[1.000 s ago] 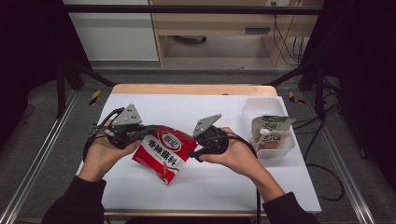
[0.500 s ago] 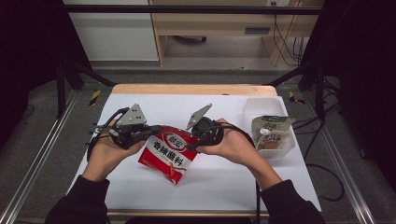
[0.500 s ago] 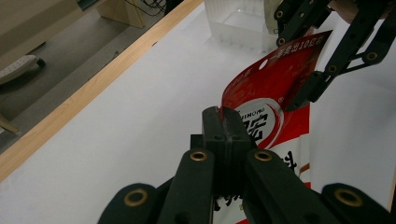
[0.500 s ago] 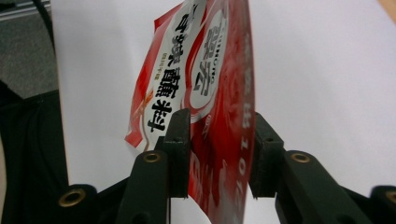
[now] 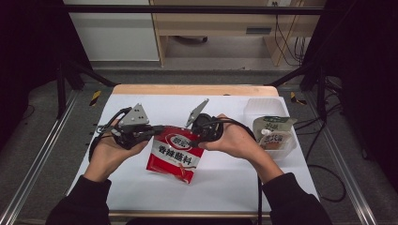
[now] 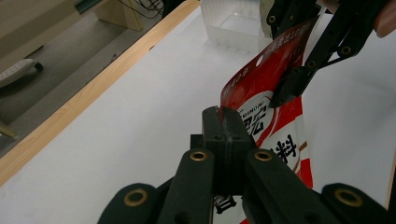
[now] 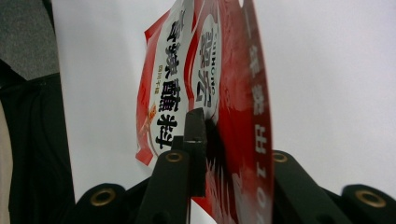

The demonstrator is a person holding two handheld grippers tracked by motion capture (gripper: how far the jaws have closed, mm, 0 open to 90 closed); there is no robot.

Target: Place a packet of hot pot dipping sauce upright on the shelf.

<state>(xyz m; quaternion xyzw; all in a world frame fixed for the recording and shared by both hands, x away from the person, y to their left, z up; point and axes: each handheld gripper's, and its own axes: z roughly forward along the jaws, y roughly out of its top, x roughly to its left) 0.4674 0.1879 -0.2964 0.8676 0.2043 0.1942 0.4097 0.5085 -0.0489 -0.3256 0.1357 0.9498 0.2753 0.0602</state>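
Above white table point(image 5: 234, 183), both tongs point(image 5: 162, 131) point(image 5: 191, 138) pinch red sachet point(image 5: 176, 152) aloft

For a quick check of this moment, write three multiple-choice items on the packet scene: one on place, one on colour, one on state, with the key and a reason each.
1. Where does the clear plastic container stand?
A. at the table's right side
B. at the table's left edge
C. under the packet

2. What is the main colour of the sauce packet?
A. green
B. red
C. blue

3. How is the packet held?
A. lying flat, untouched
B. by the left gripper alone
C. between both grippers

Key: 1 A, the high view shows it right of both hands. 2 B, its face is red with a white band. 3 C, the left gripper is clamped on one edge, and the right gripper, whose jaws have just been closing, has it between them.
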